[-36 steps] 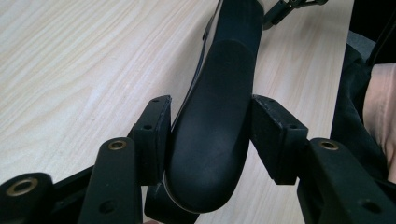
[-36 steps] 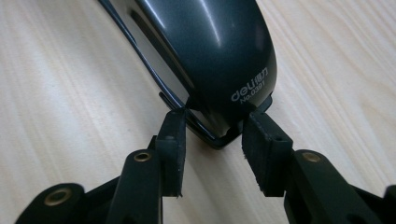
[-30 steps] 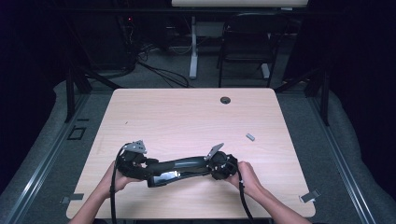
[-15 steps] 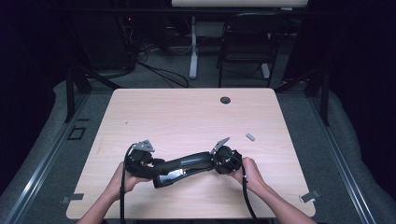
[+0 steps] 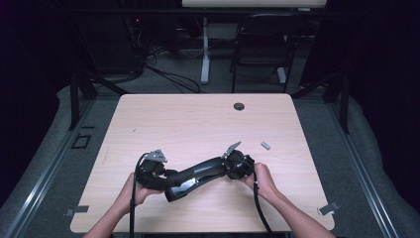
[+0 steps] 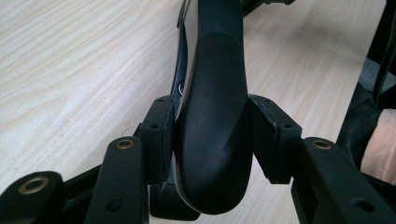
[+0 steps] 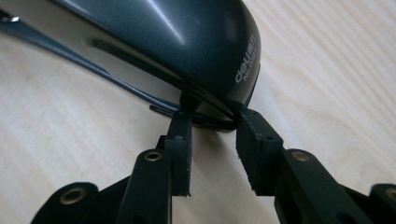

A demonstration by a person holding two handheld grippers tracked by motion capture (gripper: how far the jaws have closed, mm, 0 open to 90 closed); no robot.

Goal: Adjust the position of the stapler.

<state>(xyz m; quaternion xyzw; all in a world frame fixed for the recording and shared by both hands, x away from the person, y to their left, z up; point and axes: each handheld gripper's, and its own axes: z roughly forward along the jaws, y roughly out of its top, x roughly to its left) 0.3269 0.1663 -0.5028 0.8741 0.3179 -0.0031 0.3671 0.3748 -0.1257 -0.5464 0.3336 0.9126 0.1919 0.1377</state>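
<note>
Both ends of dark grey plastic stapler (image 5: 198,174) clamped: left gripper (image 6: 212,140) closing slightly, right gripper (image 7: 212,123) too (stapler tilted since); secure for lifting.

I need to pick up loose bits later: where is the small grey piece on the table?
In the high view, the small grey piece lies on the table toward its right side, just beyond and right of the right gripper, apart from the stapler.
</note>
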